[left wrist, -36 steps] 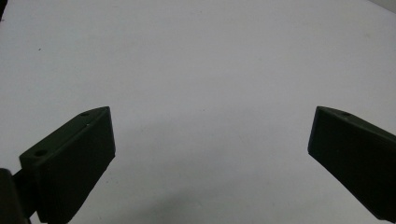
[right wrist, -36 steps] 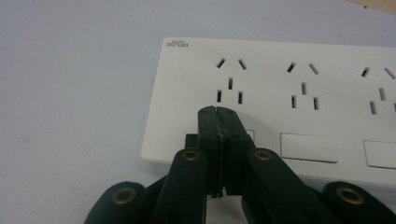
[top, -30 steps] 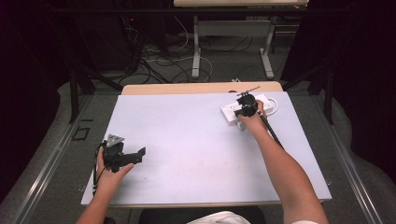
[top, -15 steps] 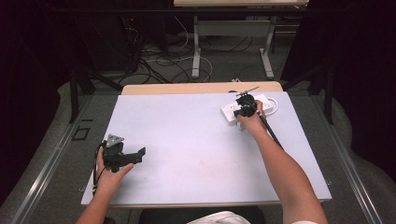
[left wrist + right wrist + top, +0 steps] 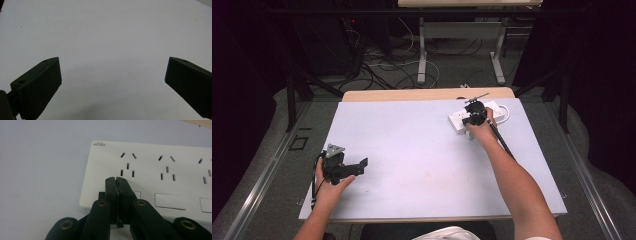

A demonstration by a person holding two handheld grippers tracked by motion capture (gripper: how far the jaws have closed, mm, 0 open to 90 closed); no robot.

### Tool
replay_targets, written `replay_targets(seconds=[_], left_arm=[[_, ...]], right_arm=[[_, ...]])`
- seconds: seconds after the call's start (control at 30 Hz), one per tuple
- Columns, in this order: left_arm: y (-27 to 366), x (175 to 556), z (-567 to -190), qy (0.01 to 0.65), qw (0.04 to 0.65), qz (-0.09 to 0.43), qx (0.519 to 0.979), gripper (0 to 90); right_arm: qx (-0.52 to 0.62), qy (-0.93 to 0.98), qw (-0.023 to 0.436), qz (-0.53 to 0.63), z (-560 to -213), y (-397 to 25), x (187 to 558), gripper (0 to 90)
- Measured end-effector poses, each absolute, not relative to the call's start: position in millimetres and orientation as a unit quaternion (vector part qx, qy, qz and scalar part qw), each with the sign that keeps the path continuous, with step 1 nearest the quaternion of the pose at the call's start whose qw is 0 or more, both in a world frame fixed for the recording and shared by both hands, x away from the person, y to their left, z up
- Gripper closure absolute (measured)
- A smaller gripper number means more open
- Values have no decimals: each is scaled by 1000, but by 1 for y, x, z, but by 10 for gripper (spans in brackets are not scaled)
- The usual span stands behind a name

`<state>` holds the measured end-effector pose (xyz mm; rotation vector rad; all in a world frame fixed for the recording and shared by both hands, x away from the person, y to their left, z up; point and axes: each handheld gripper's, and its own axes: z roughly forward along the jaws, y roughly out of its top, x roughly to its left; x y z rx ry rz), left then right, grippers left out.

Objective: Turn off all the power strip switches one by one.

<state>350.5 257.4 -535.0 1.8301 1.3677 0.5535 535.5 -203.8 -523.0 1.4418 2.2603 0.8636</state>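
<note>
Right gripper (image 5: 117, 179) closed over power strip (image 5: 160, 165) switch

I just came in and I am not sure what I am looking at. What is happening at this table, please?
A person sits at a grey table with a two-jaw gripper in each hand. The right gripper is at the far right of the table, over a white power strip; its jaws are shut together with their tips at one of the strip's rocker switches, as if to press it. Whether it actually touches the switch is hard to tell. The left gripper is near the table's left front edge, jaws wide open, holding nothing.
</note>
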Motion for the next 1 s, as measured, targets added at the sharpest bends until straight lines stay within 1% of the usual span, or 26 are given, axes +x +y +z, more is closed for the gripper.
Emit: replay_targets(seconds=[0.53, 0.9, 1.0], left_arm=[[257, 351, -535, 536, 386, 217, 718, 5], [257, 351, -534, 536, 382, 214, 722, 5], [257, 351, -534, 535, 381, 214, 723, 5]], right_arm=[[501, 795, 165, 300, -523, -205, 536, 891], [507, 791, 155, 304, -526, -204, 535, 900], [504, 790, 161, 310, -527, -202, 535, 900]])
